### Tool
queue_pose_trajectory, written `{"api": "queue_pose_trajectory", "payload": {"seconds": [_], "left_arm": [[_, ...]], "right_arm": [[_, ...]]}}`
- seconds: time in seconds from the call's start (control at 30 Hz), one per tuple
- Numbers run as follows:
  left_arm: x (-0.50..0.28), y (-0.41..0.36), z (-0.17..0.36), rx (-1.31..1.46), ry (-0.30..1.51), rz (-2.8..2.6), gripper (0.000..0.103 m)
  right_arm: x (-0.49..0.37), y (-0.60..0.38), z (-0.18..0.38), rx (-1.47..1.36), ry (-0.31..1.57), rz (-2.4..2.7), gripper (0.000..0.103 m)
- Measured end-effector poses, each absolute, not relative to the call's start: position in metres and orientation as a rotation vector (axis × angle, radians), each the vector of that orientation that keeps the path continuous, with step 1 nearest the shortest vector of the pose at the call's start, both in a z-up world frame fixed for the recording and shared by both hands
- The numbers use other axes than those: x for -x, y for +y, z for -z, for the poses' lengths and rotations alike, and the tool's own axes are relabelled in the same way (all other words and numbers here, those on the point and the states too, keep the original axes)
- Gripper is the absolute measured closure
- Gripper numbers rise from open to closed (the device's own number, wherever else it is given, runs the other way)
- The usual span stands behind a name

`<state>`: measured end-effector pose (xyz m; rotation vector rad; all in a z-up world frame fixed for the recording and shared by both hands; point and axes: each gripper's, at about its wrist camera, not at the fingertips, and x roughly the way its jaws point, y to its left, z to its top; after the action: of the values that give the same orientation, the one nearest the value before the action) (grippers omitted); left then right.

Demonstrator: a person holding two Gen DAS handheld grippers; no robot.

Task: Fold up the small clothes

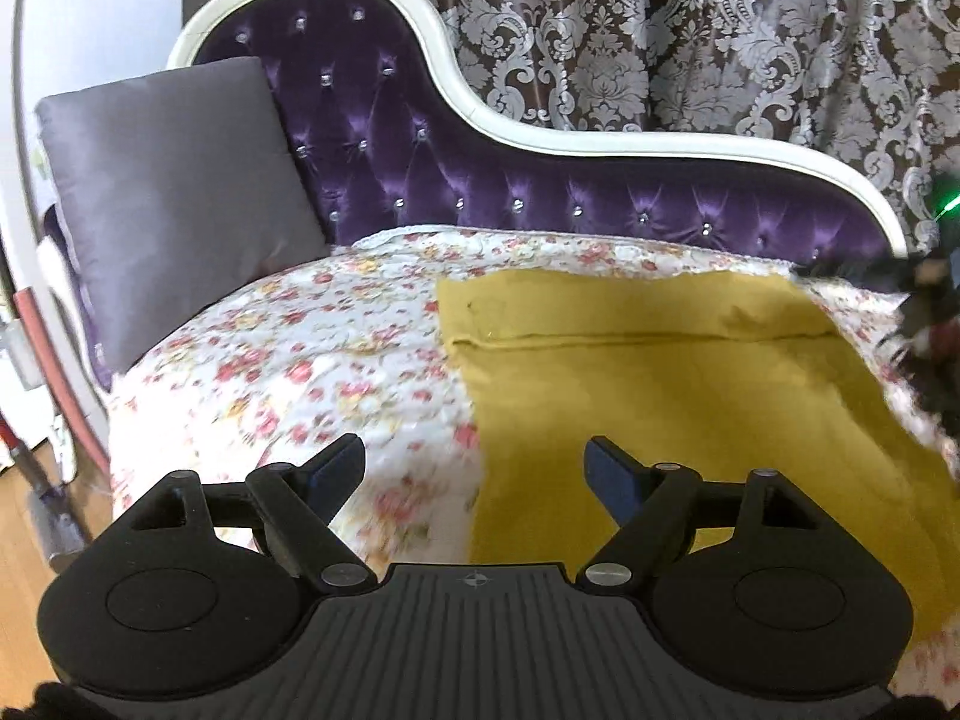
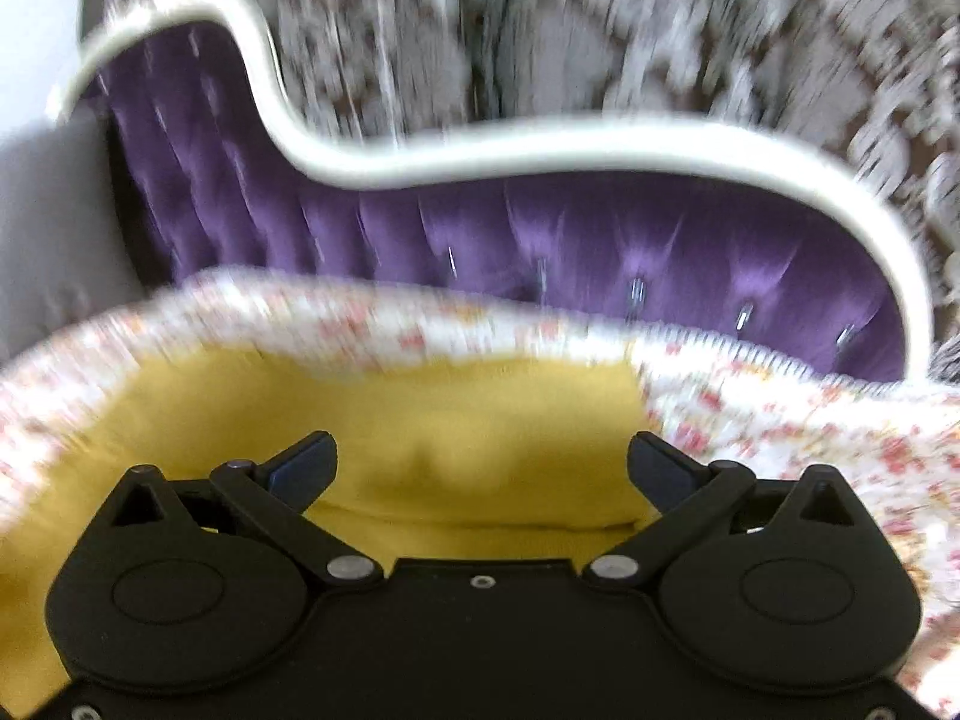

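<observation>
A mustard-yellow garment (image 1: 660,384) lies flat on the floral cover (image 1: 288,372) of a purple chaise, with a folded edge running across it near the back. My left gripper (image 1: 474,471) is open and empty, hovering above the garment's left edge. In the right wrist view, which is motion-blurred, my right gripper (image 2: 483,465) is open and empty just above the yellow garment (image 2: 456,414), near its far right corner. A dark blurred shape (image 1: 927,324) at the right edge of the left wrist view may be the right gripper.
The chaise has a tufted purple back (image 1: 480,192) with a white frame (image 1: 456,78). A grey cushion (image 1: 174,198) leans at its left end. A patterned curtain (image 1: 690,30) hangs behind. Wooden floor (image 1: 24,540) shows at lower left.
</observation>
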<state>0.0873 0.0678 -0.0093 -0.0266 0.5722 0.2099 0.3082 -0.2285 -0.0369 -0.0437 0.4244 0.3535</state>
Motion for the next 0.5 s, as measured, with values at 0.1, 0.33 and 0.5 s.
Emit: {"api": "queue_pose_trajectory", "payload": {"seconds": [0.1,0.33,0.5], "left_arm": [[-0.070,0.065,0.012,0.017,0.583,-0.205,0.023],[-0.042,0.055,0.027,0.025,0.663,-0.145,0.023],[-0.030,0.054,0.036,0.039,0.690,-0.148,0.023]], "right_arm": [[-0.256,-0.242,0.010,0.009,0.323,-0.371,0.001],[-0.159,-0.268,0.002,-0.019,0.285,-0.390,0.001],[-0.119,-0.276,0.025,-0.001,0.378,-0.341,0.001]]}}
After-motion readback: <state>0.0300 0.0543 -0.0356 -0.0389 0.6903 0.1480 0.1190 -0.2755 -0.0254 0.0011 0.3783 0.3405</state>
